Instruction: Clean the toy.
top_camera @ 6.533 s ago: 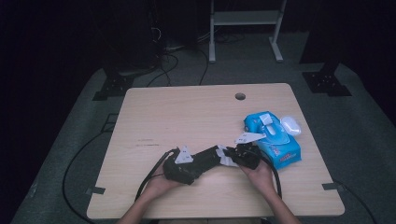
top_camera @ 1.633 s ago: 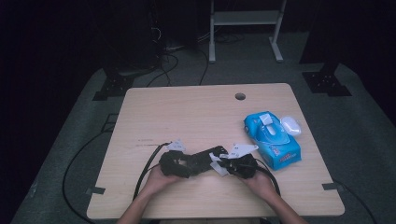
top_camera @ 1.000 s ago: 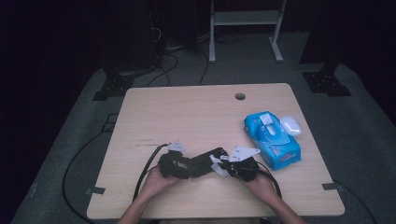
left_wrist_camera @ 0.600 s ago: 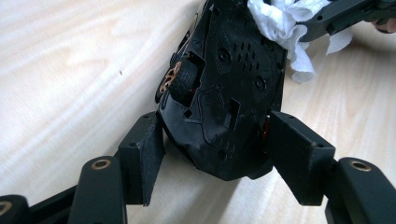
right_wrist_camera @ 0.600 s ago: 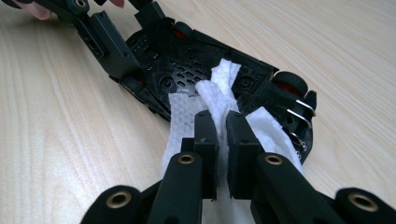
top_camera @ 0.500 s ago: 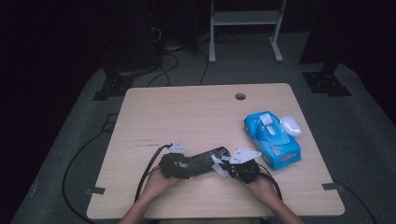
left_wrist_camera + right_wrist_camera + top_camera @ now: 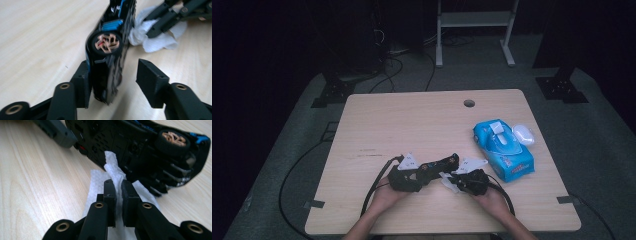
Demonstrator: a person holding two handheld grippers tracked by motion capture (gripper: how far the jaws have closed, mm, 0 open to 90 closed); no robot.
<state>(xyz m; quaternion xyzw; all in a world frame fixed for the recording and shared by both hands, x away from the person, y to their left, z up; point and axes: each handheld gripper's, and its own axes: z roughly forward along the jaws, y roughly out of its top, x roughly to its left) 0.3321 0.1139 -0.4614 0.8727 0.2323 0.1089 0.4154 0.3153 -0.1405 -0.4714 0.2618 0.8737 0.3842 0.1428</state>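
A black toy car [image 7: 439, 165] with blue trim lies tipped on its side near the table's front edge. In the left gripper view the car [image 7: 110, 50] sits between the jaws of my left gripper [image 7: 113, 72], leaning on the left jaw with a gap to the right one. My left gripper [image 7: 426, 172] stands open. My right gripper [image 7: 118, 185] is shut on a white wipe [image 7: 98, 182] that presses against the car's underside [image 7: 140, 147]. In the high view the right gripper [image 7: 453, 181] and the wipe [image 7: 447, 184] meet the car from the right.
A blue pack of wipes [image 7: 504, 147] lies at the table's right side, with a small white object [image 7: 523, 134] beside it. A cable hole [image 7: 469, 103] sits near the far edge. Cables trail off the table's front left, and a metal stand [image 7: 474, 20] is behind.
Since the oldest frame both grippers and the car have shifted left and nearer the front edge. Over the last second the right gripper with the wipe has barely moved against the car.
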